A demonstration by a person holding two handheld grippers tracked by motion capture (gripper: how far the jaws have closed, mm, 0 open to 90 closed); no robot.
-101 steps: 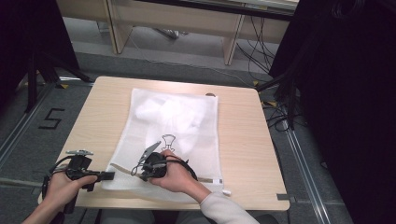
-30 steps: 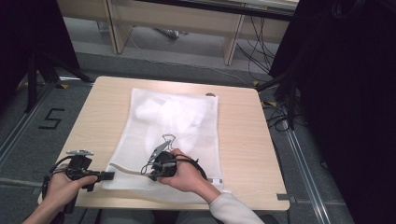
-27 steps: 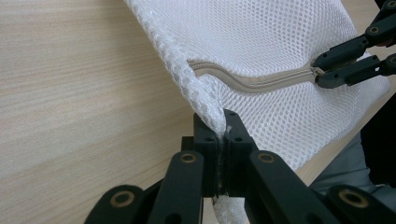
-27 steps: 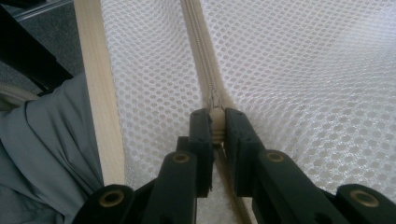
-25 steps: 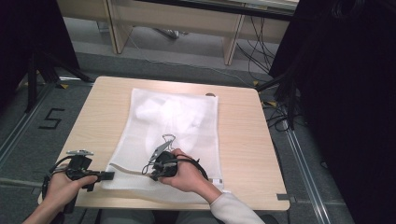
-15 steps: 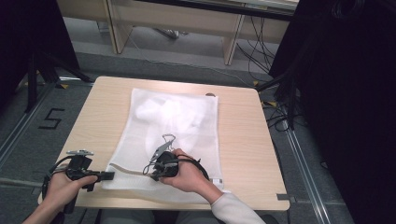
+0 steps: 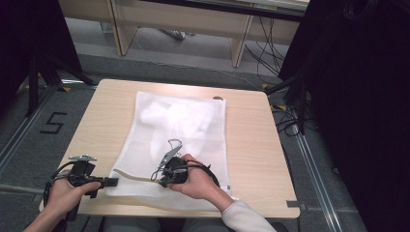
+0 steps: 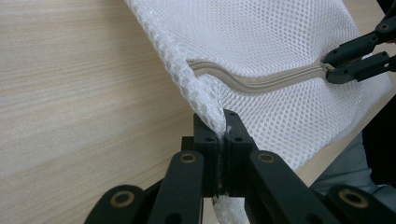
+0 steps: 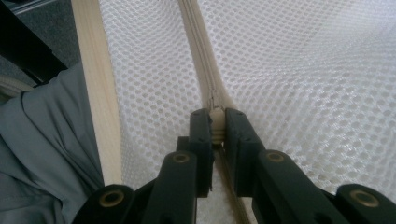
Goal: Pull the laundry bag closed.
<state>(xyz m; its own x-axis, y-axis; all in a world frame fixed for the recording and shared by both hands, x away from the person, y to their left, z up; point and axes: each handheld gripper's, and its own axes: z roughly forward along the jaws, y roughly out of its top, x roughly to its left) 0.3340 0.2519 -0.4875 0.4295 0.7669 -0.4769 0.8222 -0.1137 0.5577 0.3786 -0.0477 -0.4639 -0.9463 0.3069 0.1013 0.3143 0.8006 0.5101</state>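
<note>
Left tool clamps the bag's corner — anchoring it taut — while right tool pinches the zip pull to slide it.

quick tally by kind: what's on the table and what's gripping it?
Mesh bag: 1
Zipper pull: 1
Hand-held grippers: 2, left shut on the bag's corner, right shut on the zipper pull
Table: 1
Total: 5
</note>
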